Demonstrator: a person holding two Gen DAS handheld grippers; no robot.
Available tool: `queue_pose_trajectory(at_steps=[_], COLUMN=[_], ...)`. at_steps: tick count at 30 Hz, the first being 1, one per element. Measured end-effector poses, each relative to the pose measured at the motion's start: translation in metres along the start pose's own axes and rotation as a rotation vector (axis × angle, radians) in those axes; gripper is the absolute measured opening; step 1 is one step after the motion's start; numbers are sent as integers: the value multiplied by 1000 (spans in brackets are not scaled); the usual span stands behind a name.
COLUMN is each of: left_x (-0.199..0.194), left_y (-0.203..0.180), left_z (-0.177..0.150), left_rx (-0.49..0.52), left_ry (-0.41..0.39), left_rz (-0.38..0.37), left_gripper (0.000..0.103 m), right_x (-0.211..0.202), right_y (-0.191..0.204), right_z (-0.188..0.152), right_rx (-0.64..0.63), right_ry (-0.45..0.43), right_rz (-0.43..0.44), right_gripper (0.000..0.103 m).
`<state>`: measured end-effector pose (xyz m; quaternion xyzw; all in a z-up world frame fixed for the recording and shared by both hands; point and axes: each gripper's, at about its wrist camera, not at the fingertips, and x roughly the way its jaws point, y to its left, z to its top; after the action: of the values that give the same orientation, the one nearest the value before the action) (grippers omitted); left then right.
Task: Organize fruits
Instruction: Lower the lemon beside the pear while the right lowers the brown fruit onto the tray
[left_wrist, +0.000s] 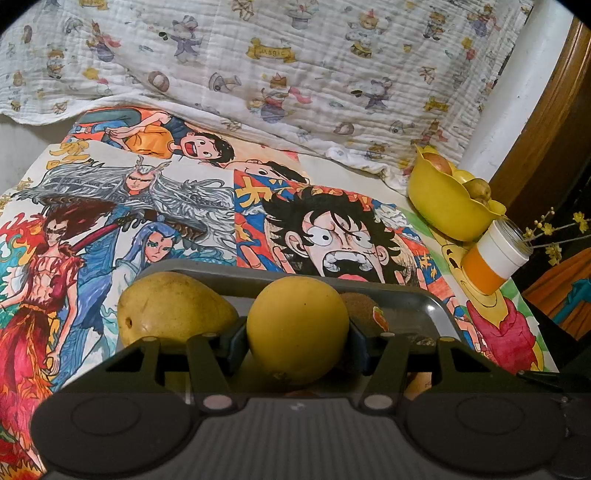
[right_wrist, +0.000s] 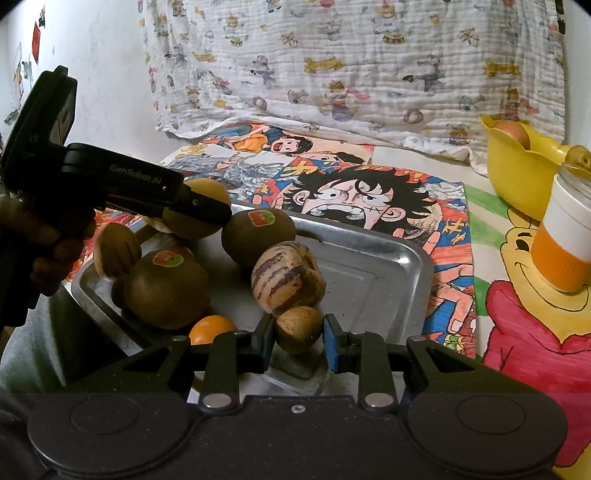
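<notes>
Left tool (left_wrist: 297, 334) pinches a yellow citrus fruit (left_wrist: 297, 325) above the metal tray (right_wrist: 369, 266).
Right tool (right_wrist: 298, 341), spread, straddles a small brown fruit (right_wrist: 297, 328) at the tray's near edge; kiwis (right_wrist: 166, 291) remain, few fruits fill the yellow bowl (right_wrist: 517, 173).

Support surface: pale tabletop (right_wrist: 413, 157), mostly covered by hand-coloured cartoon drawings (right_wrist: 373, 199). Resting directly on drawings: metal tray (right_wrist: 369, 266) at 6 o'clock, orange-and-white cup (right_wrist: 563, 240) at 3 o'clock, standing on yellow bear drawing (right_wrist: 532, 295). Yellow bowl (right_wrist: 517, 177) at 2 o'clock, just behind cup. Printed white cloth (right_wrist: 351, 74) draped from 10 to 2 o'clock, hem lying on rear drawings.
</notes>
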<state>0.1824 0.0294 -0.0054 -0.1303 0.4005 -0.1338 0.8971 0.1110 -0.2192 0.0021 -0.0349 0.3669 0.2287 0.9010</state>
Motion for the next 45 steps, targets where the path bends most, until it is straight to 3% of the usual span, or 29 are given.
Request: queue_pose_trajectory(at_steps=[22, 45], left_x=[0, -1], left_y=[1, -9], left_z=[-2, -8], left_rx=[8, 74], left_ry=[-4, 1], left_rz=[-1, -19], left_gripper=[61, 78], right_x=[6, 7], right_y=[0, 2], right_z=[-2, -2], right_rx=[18, 39], right_ry=[6, 0], right_rz=[7, 8], right_gripper=[30, 32])
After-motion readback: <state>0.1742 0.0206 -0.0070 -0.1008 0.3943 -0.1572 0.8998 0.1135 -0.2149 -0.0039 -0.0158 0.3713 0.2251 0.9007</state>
